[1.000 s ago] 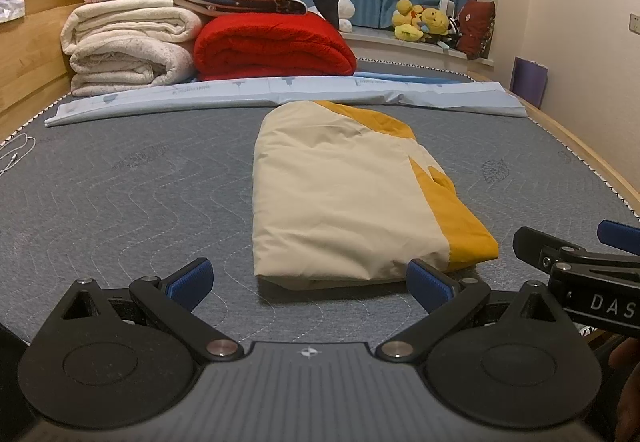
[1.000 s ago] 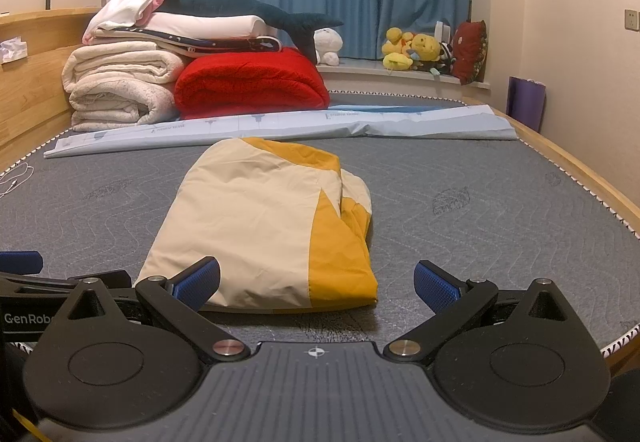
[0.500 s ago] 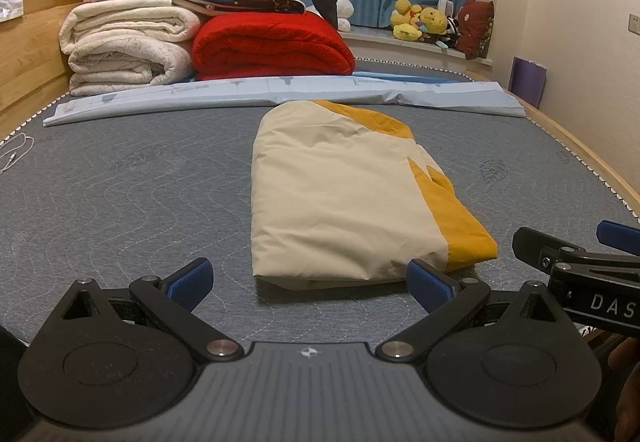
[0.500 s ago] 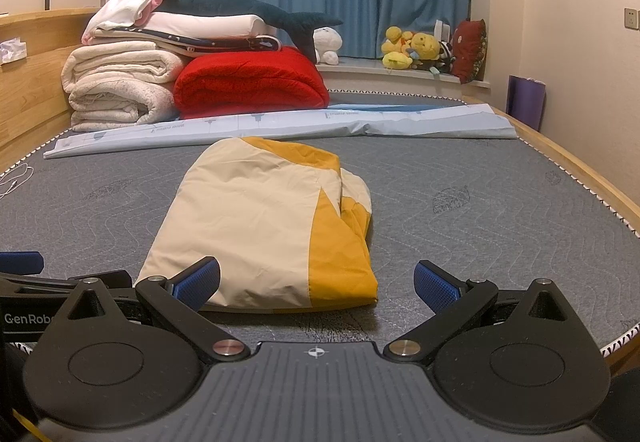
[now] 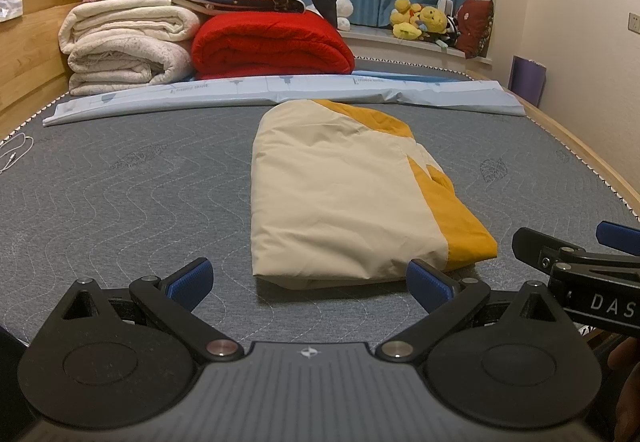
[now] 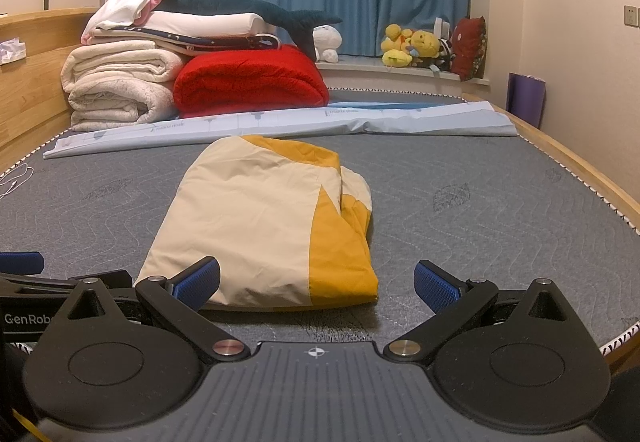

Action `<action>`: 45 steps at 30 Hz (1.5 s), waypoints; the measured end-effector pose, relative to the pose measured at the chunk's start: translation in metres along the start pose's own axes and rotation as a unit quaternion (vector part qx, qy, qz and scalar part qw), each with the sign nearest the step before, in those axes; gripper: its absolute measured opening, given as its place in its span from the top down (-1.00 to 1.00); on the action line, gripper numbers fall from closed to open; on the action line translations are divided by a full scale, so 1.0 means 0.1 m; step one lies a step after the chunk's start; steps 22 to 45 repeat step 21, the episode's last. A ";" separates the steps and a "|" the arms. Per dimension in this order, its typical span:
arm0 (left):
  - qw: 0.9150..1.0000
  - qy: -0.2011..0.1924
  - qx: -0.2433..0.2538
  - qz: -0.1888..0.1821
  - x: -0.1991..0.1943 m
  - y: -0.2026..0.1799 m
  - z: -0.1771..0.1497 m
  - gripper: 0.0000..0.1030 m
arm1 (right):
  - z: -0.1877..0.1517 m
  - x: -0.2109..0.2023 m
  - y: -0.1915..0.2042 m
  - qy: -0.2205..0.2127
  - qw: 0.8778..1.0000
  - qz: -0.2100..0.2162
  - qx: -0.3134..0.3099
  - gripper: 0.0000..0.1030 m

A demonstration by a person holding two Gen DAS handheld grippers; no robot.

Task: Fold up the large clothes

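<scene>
While both views match the frames from a second ago, nothing has moved: the folded garment [image 5: 344,194] lies flat on the mattress [image 5: 120,178], just ahead of both sets of jaws. Left gripper [image 5: 308,280] and right gripper [image 6: 316,278] stay spread wide, holding nothing, tips apart from the cloth.

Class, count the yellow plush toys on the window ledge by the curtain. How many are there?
2, as far as shows: one yellow plush toy on the left, another right beside it, next to the dark red cushion. More may be hidden in the pile.
</scene>
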State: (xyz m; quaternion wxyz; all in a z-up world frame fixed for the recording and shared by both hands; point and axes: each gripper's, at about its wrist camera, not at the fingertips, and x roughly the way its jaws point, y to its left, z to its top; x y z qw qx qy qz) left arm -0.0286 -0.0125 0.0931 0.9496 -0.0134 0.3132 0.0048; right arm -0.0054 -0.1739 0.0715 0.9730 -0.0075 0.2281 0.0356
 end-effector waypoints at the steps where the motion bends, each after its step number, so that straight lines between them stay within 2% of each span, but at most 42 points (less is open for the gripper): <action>1: 1.000 0.000 0.000 0.000 0.00 0.00 0.00 -0.99 | 0.00 0.00 0.00 0.000 1.000 0.000 0.000 -0.98; 45: 1.000 0.001 0.002 -0.001 0.01 0.01 -0.02 -0.99 | -0.01 -0.01 0.02 0.002 1.000 0.000 0.002 -0.98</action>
